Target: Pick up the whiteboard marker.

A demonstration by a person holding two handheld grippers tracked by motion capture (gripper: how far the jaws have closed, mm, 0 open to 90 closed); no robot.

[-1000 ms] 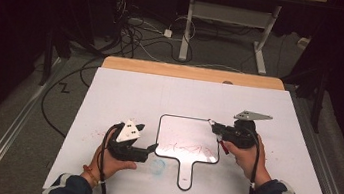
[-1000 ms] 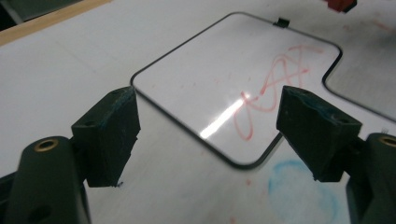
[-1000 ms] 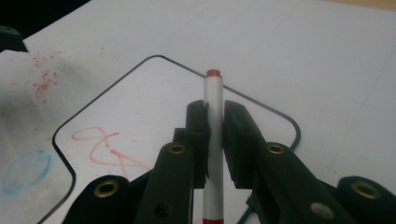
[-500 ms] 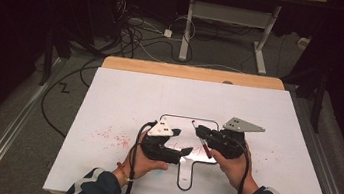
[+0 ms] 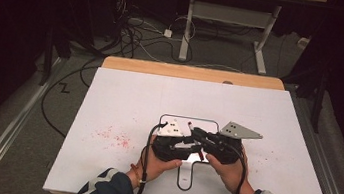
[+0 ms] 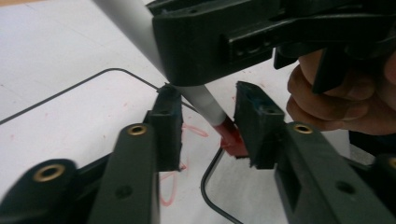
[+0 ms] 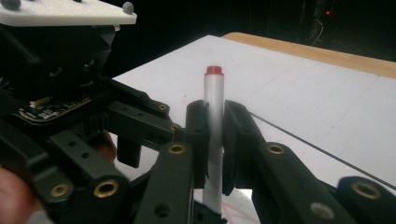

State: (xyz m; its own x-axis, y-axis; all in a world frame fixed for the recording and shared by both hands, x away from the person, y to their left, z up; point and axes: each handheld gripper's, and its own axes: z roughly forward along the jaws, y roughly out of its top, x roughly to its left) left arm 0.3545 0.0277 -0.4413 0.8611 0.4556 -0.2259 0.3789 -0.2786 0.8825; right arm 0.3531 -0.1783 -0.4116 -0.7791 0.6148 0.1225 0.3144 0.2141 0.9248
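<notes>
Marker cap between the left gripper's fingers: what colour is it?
Red; the cap on the white marker shows best in the left gripper view.

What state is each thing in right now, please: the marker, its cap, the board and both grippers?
Marker: upright, clamped in the right gripper.
Red cap: on the marker's lower end, between the left gripper's jaws, which have just been closing.
Whiteboard: flat, scribbled red.

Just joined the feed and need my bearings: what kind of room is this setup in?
Probably a lab or workshop test station, not a home: a white work board on a wooden table, loose cables across grey carpet, and an adjustable desk frame behind.
</notes>
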